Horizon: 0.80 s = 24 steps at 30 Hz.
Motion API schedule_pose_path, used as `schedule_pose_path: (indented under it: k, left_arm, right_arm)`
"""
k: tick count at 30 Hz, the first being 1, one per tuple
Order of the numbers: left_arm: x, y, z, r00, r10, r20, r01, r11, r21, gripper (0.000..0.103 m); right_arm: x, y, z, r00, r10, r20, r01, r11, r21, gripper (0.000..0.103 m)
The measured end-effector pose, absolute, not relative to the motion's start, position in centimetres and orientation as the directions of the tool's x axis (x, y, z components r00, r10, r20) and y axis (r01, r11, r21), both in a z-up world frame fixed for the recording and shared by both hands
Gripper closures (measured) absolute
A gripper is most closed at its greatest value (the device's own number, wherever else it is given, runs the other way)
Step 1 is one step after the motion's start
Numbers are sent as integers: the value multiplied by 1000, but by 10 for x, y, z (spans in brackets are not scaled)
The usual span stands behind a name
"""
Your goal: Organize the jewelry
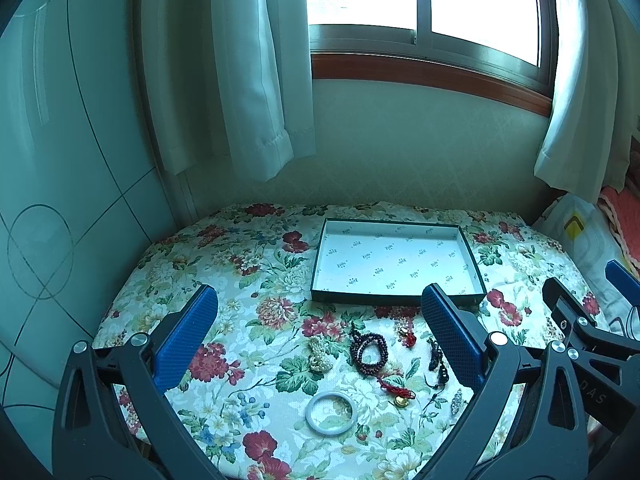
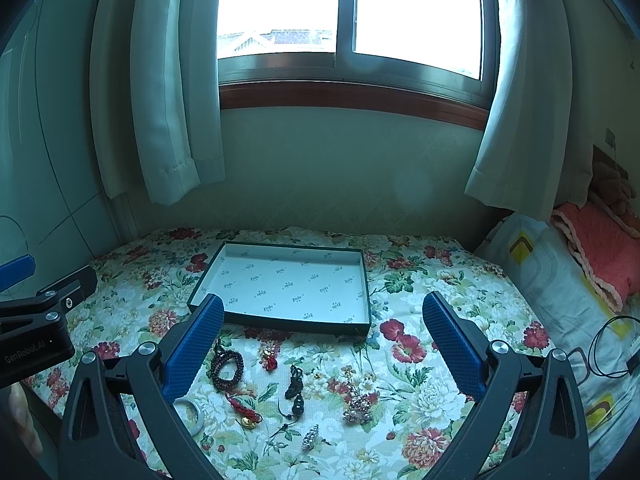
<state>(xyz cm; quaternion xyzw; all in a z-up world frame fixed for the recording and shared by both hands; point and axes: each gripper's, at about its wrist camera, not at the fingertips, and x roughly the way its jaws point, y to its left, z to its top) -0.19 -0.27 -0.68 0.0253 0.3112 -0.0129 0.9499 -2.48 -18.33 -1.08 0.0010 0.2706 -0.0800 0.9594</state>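
Left wrist: tray's [image 1: 400, 236] long axis runs left-right.

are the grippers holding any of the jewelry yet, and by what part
Nothing is held. The left gripper and right gripper are both open and empty above the floral cloth; the dark bead bracelet lies loose there.

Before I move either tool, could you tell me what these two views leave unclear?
- White bangle: right wrist view, partly hidden behind that tool's finger; whole in the left view.
- Small silver piece: too small to identify in either view.
- Dark cord pieces: left wrist view, partly behind a finger.
- Tray: printed marks unreadable.
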Motion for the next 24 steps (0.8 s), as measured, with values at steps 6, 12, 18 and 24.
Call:
schedule_pose_path:
  k: [6, 12, 18, 24]
  left_arm:
    - [7, -6, -21, 792, -19, -610, 54, 998, 38, 2]
    - [30, -2, -65, 715, -45, -698, 65, 998, 2, 2]
    - [49, 9, -135, 597, -32, -801, 46, 999, -6, 2]
    - [51, 19, -193, 502, -23, -865, 31, 999, -8, 2]
  right_arm:
    - [-15, -191, -32, 824, -149, -547, 154, 987, -37, 4]
    - [-3, -212, -72, 781, -146, -607, 161, 986, -29, 4]
    - [5, -237, -135, 689, -160, -707, 182, 982, -45, 4]
    - [6, -256, -190, 621, -132, -773, 192, 981, -13, 5]
